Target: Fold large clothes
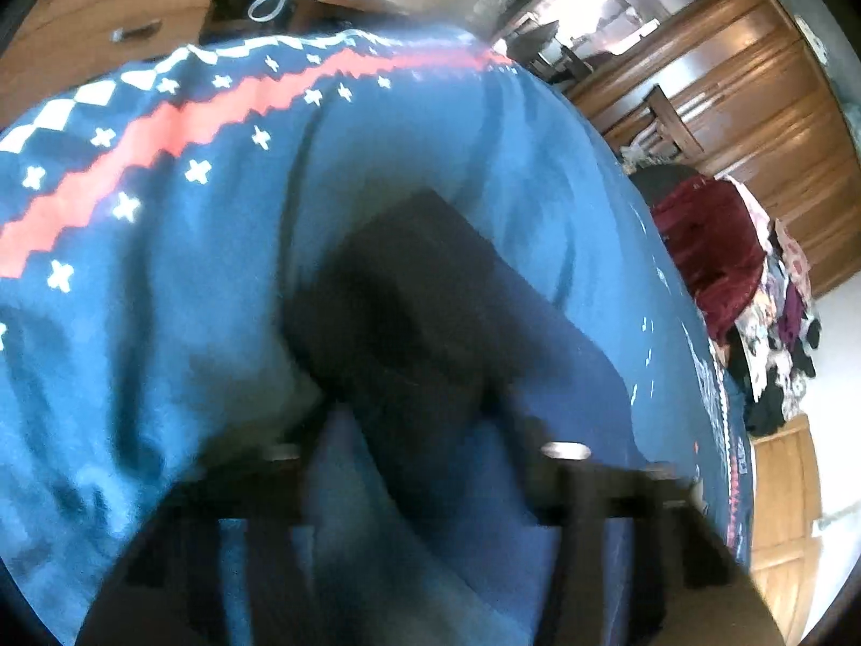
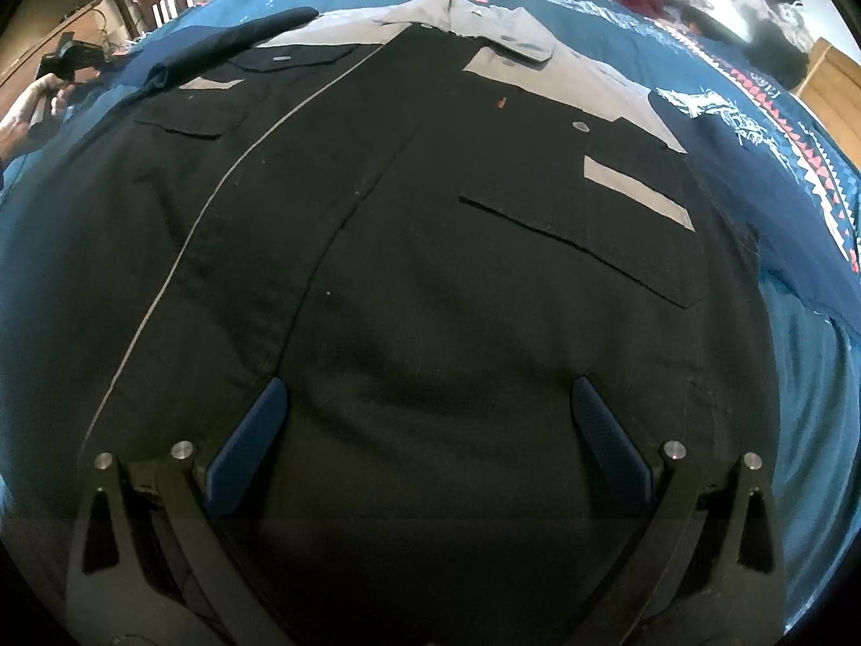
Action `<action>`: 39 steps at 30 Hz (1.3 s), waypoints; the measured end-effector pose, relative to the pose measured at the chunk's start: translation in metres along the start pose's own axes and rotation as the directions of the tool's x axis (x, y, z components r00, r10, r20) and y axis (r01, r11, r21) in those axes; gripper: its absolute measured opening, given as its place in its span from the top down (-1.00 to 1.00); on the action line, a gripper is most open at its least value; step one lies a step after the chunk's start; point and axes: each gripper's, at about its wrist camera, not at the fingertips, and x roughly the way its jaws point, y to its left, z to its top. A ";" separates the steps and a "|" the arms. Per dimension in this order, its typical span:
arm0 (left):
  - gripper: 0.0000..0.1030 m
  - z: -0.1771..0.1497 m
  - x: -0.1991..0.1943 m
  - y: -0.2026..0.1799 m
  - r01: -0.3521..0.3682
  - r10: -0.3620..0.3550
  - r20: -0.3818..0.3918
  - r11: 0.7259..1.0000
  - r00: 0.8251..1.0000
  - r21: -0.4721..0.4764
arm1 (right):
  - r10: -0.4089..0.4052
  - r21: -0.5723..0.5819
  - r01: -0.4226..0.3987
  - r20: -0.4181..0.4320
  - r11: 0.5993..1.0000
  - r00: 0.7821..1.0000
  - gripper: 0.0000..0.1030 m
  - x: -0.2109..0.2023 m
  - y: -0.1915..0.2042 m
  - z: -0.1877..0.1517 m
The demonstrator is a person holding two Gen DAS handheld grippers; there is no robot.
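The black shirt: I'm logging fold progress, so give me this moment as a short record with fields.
garment: black shirt with grey collar, lying front up
surface: blue patterned bedspread
sleeve: left-side sleeve folded in across the chest
right tool: right tool open, fingers straddling the lower shirt front, nothing gripped
left tool: left tool blurred in its own view, dark fabric between its fingers; grip unclear
background: pile of clothes beyond the bed
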 end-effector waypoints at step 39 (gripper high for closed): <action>0.04 -0.228 -0.053 -0.143 0.259 -0.227 -0.141 0.925 0.964 0.278 | 0.334 0.386 -0.339 0.083 0.858 0.939 -0.07 0.084 -0.197 0.150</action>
